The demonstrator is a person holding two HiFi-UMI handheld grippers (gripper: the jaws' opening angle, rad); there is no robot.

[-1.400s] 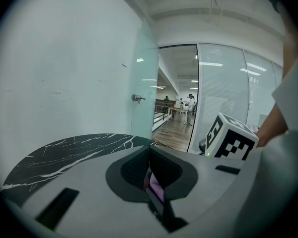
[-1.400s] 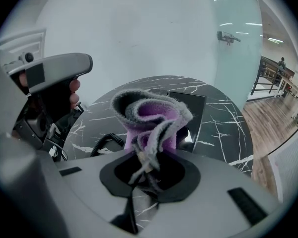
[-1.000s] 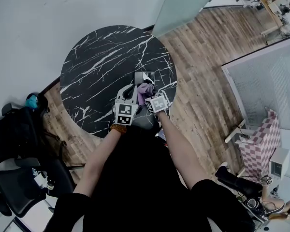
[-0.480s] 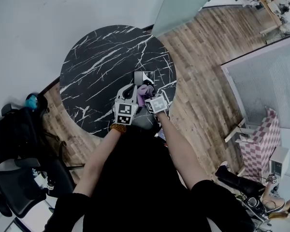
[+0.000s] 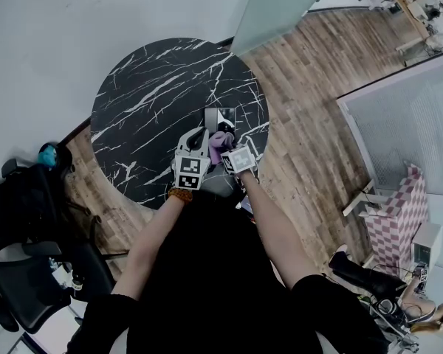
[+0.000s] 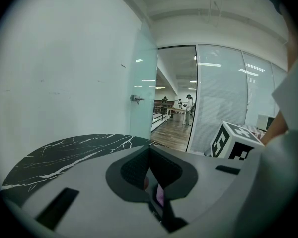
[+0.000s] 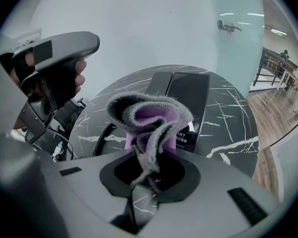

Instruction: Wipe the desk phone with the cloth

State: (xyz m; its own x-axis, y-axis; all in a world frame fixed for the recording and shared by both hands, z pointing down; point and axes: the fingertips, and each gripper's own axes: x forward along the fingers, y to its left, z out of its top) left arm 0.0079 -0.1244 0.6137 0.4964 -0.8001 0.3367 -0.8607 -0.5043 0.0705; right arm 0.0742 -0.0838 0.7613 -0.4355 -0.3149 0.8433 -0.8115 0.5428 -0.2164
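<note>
A dark desk phone (image 5: 220, 116) lies on the round black marble table (image 5: 148, 102), near its right edge. In the right gripper view the phone (image 7: 186, 100) is a flat slab with a coiled cord (image 7: 107, 133) at its left. My right gripper (image 7: 146, 170) is shut on a bunched purple and grey cloth (image 7: 149, 120), which it holds just short of the phone. In the head view the cloth (image 5: 221, 140) sits between the right gripper (image 5: 232, 152) and the left gripper (image 5: 196, 142). My left gripper (image 6: 149, 167) has its pads together and holds nothing.
Black office chairs (image 5: 29, 198) stand to the left of the table. A frosted glass partition (image 5: 280, 6) rises behind it, with wood floor (image 5: 310, 109) to the right. A checkered box (image 5: 399, 220) sits further right. The white wall (image 6: 64, 73) is close on the left.
</note>
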